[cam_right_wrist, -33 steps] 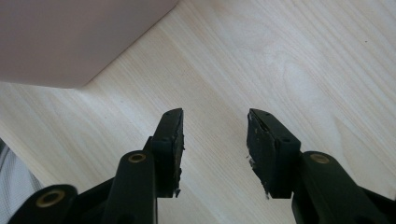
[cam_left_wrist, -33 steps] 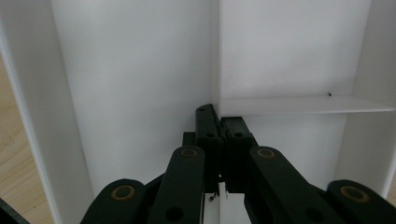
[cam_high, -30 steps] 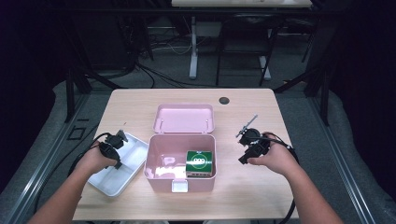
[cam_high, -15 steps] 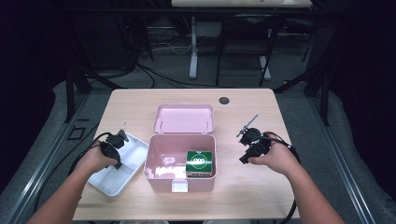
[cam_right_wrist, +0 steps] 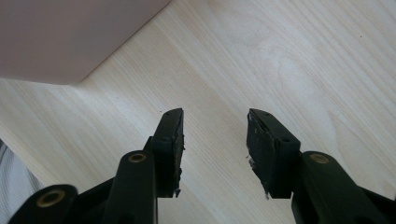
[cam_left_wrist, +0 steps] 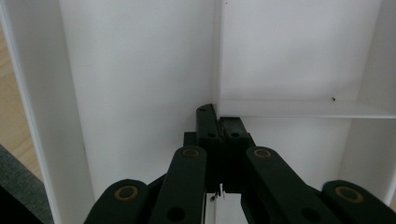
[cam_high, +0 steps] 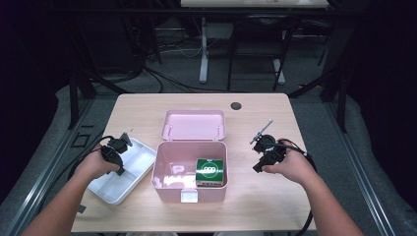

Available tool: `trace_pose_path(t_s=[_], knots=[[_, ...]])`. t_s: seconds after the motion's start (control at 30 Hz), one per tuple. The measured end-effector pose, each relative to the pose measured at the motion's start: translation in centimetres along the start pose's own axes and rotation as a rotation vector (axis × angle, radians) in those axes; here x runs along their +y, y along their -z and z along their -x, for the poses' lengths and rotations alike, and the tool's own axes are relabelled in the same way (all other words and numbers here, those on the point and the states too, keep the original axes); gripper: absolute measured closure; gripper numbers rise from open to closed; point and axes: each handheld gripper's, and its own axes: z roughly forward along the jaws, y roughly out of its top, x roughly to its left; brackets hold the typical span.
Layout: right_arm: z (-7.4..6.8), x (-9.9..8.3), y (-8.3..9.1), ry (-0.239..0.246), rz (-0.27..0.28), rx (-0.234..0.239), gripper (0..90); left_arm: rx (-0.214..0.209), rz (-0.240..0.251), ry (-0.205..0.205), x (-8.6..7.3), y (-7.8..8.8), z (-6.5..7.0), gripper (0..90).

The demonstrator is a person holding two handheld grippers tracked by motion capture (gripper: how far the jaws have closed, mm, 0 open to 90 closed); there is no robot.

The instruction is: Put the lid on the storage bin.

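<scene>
L hand-held gripper (cam_left_wrist: 219,122) pinching tray divider (cam_left_wrist: 217,56).

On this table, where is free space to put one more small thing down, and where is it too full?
The table is bare along its far edge, behind the pink box and its open lid, apart from a small dark round spot. The front right corner, below the right gripper, is bare too. It is crowded on the left, where the white tray lies against the box.
</scene>
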Motion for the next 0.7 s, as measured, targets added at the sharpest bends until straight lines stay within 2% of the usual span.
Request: trace_pose_path(t_s=[0.03, 0.17, 0.4, 0.43, 0.5, 0.53, 0.7], knots=[[0.0, 0.1, 0.1, 0.003, -0.018, 0.001, 56.3, -0.002, 0.003, -0.002, -0.1, 0.3, 0.0, 89.0], [0.0, 0.0, 0.0, 0.000, -0.002, 0.003, 56.3, 0.005, 0.014, -0.011, -0.3, 1.7, 0.0, 89.0], [0.1, 0.0, 0.3, 0.000, -0.019, 0.000, 56.4, 0.012, 0.037, -0.028, -0.9, 4.2, -0.1, 89.0], [0.0, 0.0, 0.3, -0.004, -0.002, -0.007, 56.4, 0.013, 0.043, -0.030, -1.0, 4.6, -0.1, 89.0], [0.1, 0.0, 0.3, -0.006, 0.001, -0.004, 56.4, 0.011, 0.046, -0.033, -1.1, 5.4, -0.1, 89.0], [0.1, 0.0, 0.4, -0.004, -0.014, 0.000, 56.4, 0.012, 0.046, -0.035, -1.2, 5.7, -0.1, 89.0], [0.0, 0.0, 0.4, -0.007, -0.001, -0.004, 56.4, 0.028, 0.051, -0.043, -1.4, 7.4, 0.0, 89.0]])
